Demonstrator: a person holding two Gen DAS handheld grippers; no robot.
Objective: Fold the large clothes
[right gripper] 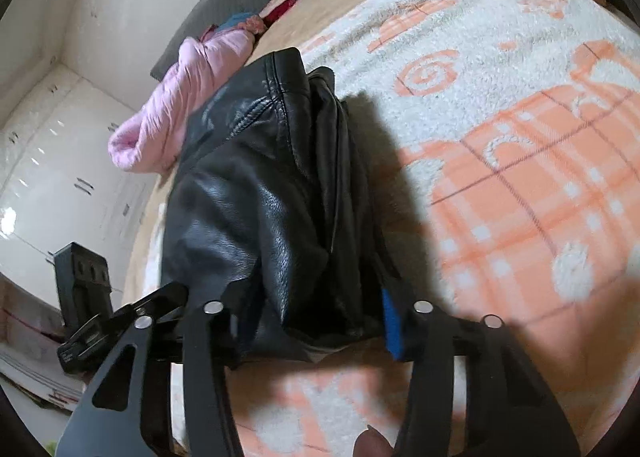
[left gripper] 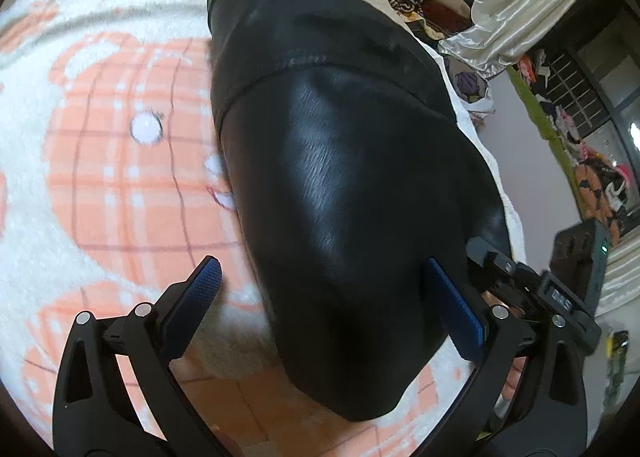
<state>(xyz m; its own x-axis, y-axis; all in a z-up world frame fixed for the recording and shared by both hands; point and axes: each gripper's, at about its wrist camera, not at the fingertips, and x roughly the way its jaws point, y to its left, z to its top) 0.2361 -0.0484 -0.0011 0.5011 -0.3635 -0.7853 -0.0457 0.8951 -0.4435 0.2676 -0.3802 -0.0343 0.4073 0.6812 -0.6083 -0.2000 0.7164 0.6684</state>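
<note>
left gripper: jaws wide apart, straddling the near end of the glossy black leather jacket, likely steadying the fold | right gripper: jaws part-spread around the bunched near edge, clamping unclear | jacket: smooth, creased, folded lengthwise on fluffy white-and-peach plaid blanket on the bed | far: crumpled pink quilted garment

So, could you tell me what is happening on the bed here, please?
A person with a handheld gripper in each hand is folding a black leather jacket on a white and orange plaid fleece blanket. The jacket lies bundled in a thick fold. The left gripper stands open, one pad off the jacket on the blanket side. The right gripper straddles the jacket's near end, though its grip cannot be told. A pink quilted garment lies beyond.
</note>
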